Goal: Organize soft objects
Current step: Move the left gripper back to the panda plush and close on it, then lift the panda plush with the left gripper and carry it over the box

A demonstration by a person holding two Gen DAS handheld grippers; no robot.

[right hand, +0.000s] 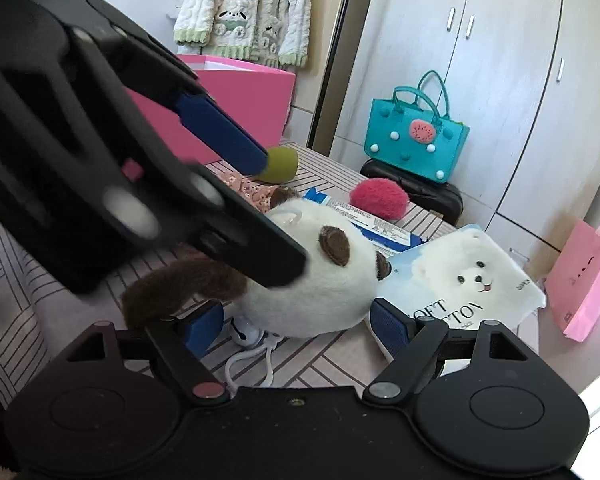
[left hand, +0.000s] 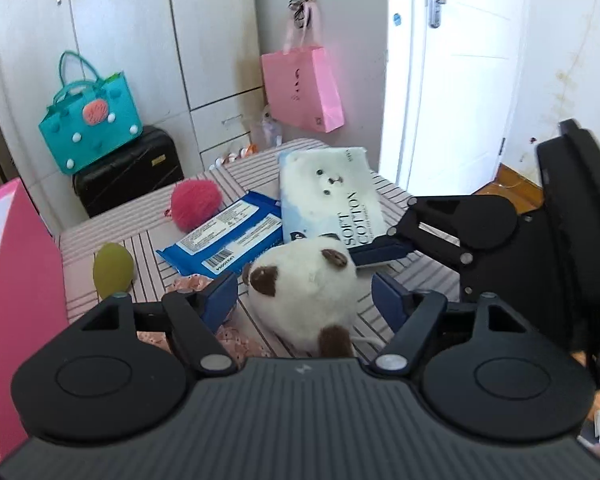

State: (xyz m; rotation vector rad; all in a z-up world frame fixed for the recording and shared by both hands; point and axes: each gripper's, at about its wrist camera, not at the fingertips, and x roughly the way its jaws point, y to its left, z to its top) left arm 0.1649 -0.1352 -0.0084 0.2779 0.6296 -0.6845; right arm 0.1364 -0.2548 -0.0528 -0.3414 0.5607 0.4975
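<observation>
A round white plush toy with brown ears and a brown tail [left hand: 306, 296] lies on the pink striped counter [left hand: 140, 240], and both grippers frame it. In the left wrist view the left gripper [left hand: 305, 292] is spread wide, its blue pads either side of the plush and apart from it; the right gripper [left hand: 384, 250] reaches in from the right, one blue finger lying beside the toy's far ear, its other finger hidden, so from here I cannot tell its spread. The right wrist view settles that: the right gripper [right hand: 296, 322] is spread too, the plush [right hand: 312, 280] between its pads with a gap on each side, while the left gripper [right hand: 260, 208] crosses from the upper left, blurred, one black link lying over the toy. Only this view shows the toy's brown tail [right hand: 172, 284] curling near left and a white cord [right hand: 252, 354] on the counter beneath it. Beyond the plush, the left wrist view shows a blue wet-wipe pack [left hand: 224, 240], a pale blue cotton tissue pack printed with a white dog [left hand: 332, 196], a fuzzy pink ball [left hand: 196, 204] and an olive-green egg-shaped sponge [left hand: 113, 270] at left, just beside a pink box [left hand: 16, 300]. A floral pink cloth [left hand: 236, 340] lies under the left pad.
</observation>
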